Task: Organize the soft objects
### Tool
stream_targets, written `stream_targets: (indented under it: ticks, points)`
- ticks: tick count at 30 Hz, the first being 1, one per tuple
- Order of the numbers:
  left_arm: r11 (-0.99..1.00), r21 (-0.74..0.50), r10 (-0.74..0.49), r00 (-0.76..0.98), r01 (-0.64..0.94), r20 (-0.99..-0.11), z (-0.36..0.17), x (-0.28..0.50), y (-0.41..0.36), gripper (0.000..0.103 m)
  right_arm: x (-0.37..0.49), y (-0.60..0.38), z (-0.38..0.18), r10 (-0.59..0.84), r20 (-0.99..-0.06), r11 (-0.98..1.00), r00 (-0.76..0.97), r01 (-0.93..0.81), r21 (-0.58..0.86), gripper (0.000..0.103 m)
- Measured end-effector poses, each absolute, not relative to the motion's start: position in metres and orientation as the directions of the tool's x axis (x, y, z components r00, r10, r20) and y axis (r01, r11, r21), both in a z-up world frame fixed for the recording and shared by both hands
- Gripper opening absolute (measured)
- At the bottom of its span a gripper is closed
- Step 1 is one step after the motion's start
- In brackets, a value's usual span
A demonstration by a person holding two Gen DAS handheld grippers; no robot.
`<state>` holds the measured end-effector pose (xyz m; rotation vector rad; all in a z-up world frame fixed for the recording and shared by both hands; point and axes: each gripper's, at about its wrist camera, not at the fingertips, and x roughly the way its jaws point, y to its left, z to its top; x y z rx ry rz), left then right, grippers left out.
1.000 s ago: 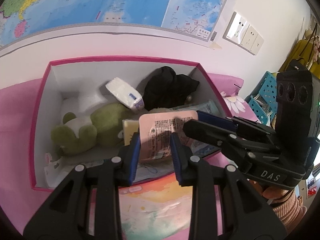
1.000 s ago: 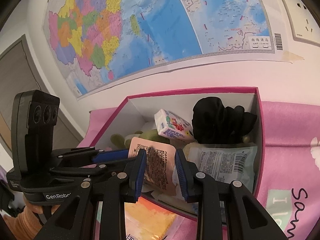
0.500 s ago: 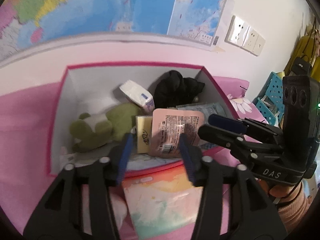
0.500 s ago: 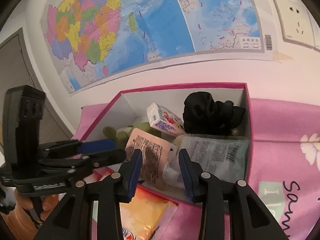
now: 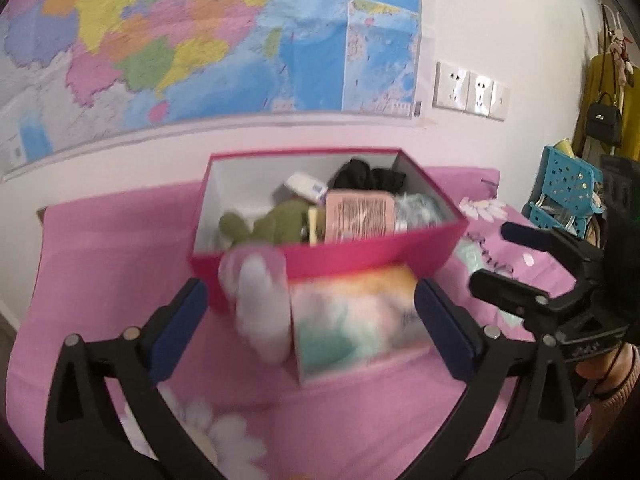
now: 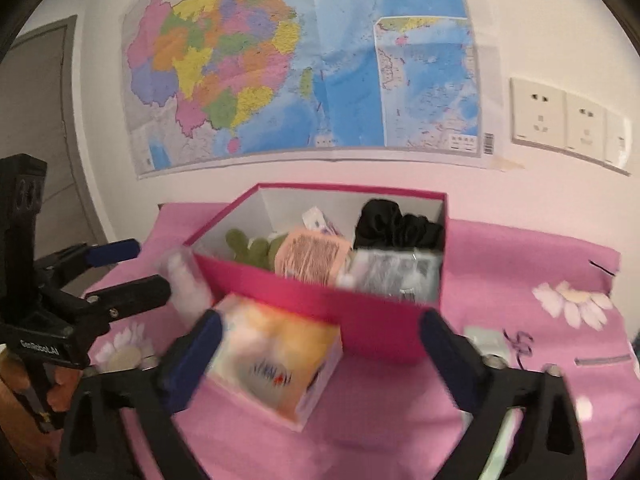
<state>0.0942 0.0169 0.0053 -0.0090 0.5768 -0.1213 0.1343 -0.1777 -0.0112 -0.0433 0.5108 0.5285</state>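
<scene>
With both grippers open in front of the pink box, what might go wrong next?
1. The pink packet stands on edge above the pink box front wall; it may topple out if the box is bumped.
2. The tissue pack lies directly against the box front, so grasping it with the right gripper may knock the box.
3. The white soft item beside it is blurred; the left gripper could mis-grip it.

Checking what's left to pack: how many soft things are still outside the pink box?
2: a tissue pack lying against the box's front wall, and a white fluffy thing at its front left corner. Others may be out of view.
</scene>
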Motion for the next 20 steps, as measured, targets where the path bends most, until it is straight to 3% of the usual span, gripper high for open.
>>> stream_targets:
  ticks: [7,20]
  points:
    - [0.998,-0.043,-0.06,0.797,0.042,-0.602,-0.019,0.073,0.016,0.103,0.093,-0.169,-0.028,0.437,-0.5,0.877,0.748,-0.478,0.053,0.103]
    - [1.0,-0.005,-0.005,0.798,0.003,-0.603,-0.028,0.049,0.011,0.103,0.068,-0.159,-0.046,0.452,-0.538,0.864,0.712,-0.499,0.065,0.103]
